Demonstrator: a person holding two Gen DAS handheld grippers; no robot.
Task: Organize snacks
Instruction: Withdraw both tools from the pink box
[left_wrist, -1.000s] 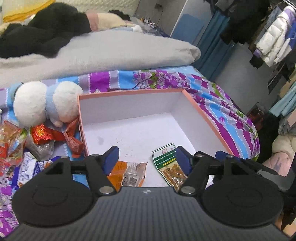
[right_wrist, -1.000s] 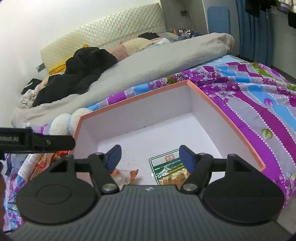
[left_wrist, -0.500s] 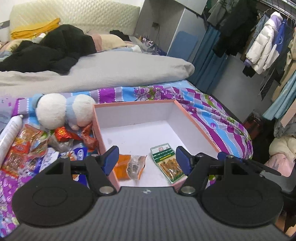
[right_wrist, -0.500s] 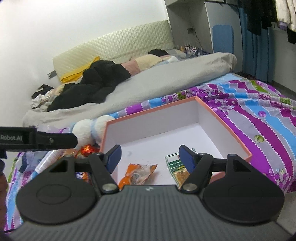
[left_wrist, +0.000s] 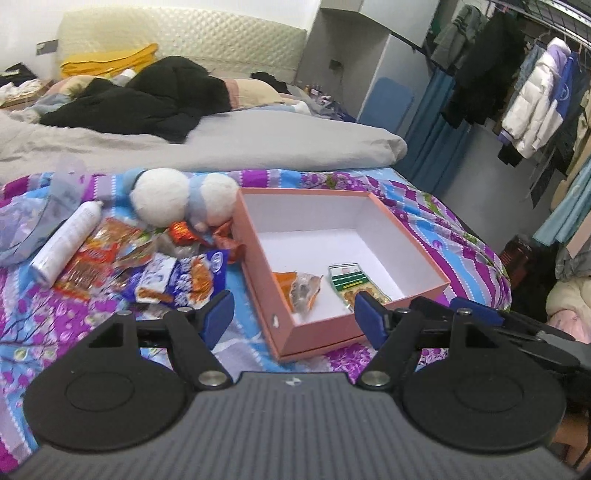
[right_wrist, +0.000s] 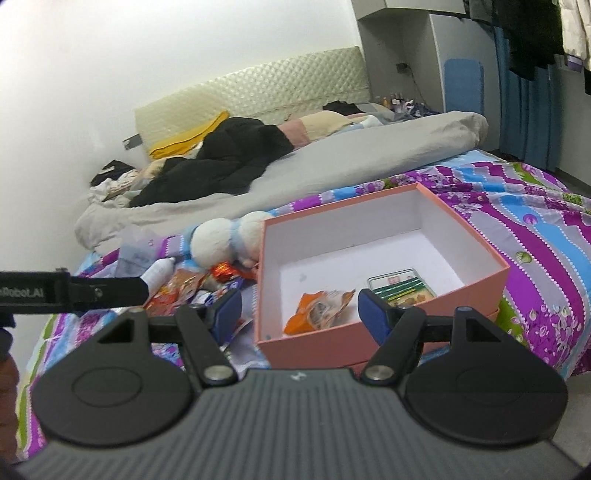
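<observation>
A pink cardboard box with white inside (left_wrist: 291, 334) (right_wrist: 306, 345) sits on the bright purple and blue flowered bedspread (left_wrist: 458, 236) (right_wrist: 546, 243). Two snacks lie in it: an orange crinkly snack packet (left_wrist: 301, 290) (right_wrist: 319, 308) and a green and white flat snack packet (left_wrist: 352, 280) (right_wrist: 400, 288), side by side, not touching. The left gripper (left_wrist: 293, 319) is spread wide and holds nothing. The box's near corner shows between its blue fingertips (left_wrist: 218, 315). The right gripper (right_wrist: 299, 315) is also spread wide and holds nothing, with the orange packet showing between its tips. A pile of loose snack packets (left_wrist: 147, 264) (right_wrist: 192, 286) lies left of the box, beside a white and blue plush toy (left_wrist: 184, 197) (right_wrist: 227, 242) and a white spray can (left_wrist: 66, 240).
</observation>
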